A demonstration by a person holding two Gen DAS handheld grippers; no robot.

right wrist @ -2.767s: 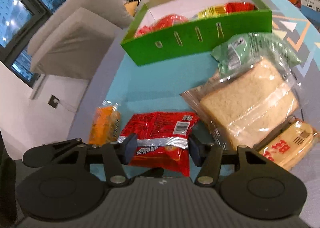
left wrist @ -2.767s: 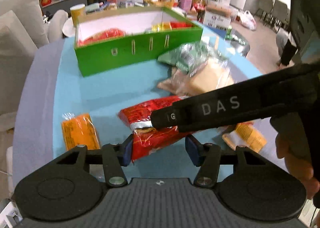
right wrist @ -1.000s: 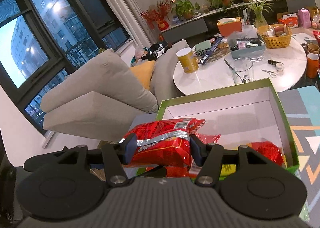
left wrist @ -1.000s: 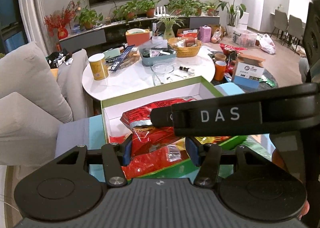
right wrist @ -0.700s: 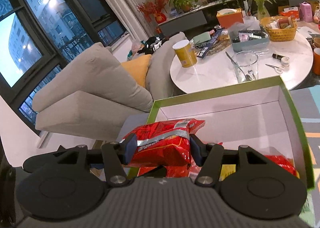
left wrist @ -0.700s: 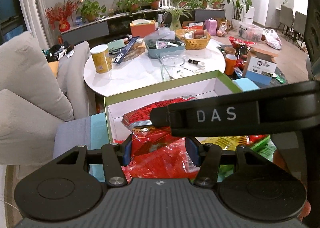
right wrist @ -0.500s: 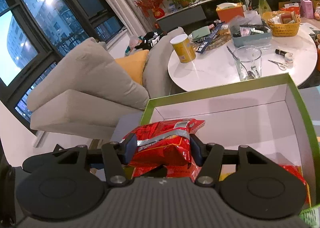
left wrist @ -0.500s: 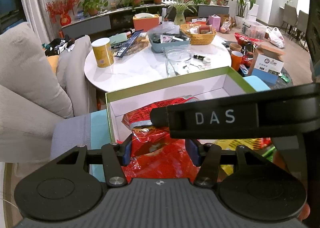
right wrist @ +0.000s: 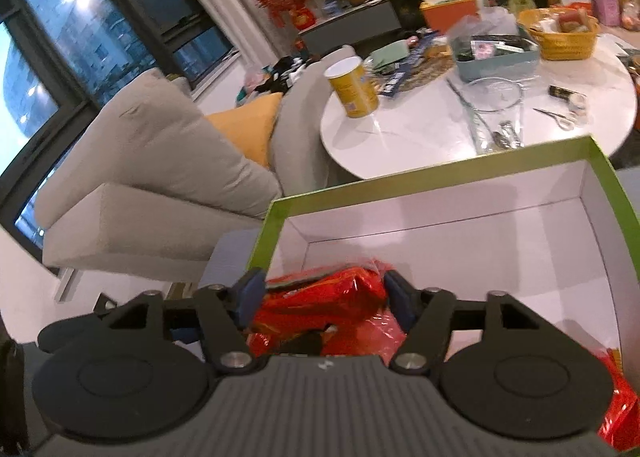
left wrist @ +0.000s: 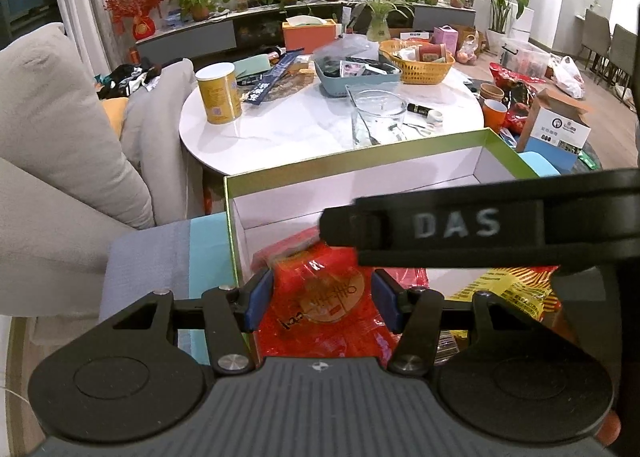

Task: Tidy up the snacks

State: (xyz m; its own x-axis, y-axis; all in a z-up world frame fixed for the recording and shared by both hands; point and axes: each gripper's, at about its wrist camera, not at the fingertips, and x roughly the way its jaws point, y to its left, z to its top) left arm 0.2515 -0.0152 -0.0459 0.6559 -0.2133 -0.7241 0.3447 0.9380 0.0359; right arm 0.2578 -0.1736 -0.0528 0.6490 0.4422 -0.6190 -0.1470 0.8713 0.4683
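Note:
A red snack packet (left wrist: 320, 289) sits between the blue pads of my left gripper (left wrist: 322, 297), low inside the green box (left wrist: 352, 165) with white inner walls. The left jaws are opening, though both pads still touch the film. My right gripper (right wrist: 322, 297) is shut on the same red snack packet (right wrist: 320, 301) above the green box's (right wrist: 440, 173) near left corner. Its black finger (left wrist: 460, 225) crosses the left wrist view. A yellow packet (left wrist: 508, 289) and another red packet (right wrist: 620, 409) lie in the box further right.
Behind the box stands a round white table (left wrist: 288, 129) with a yellow can (left wrist: 218, 93), a glass container (left wrist: 376, 113), baskets and an orange cup (left wrist: 494, 113). A grey sofa (left wrist: 48, 137) is on the left. A blue cloth (left wrist: 208, 241) lies under the box.
Both grippers carried the red packet from the cloth up over the box, then lowered it inside. In the last half second the packet sank lower between the left pads.

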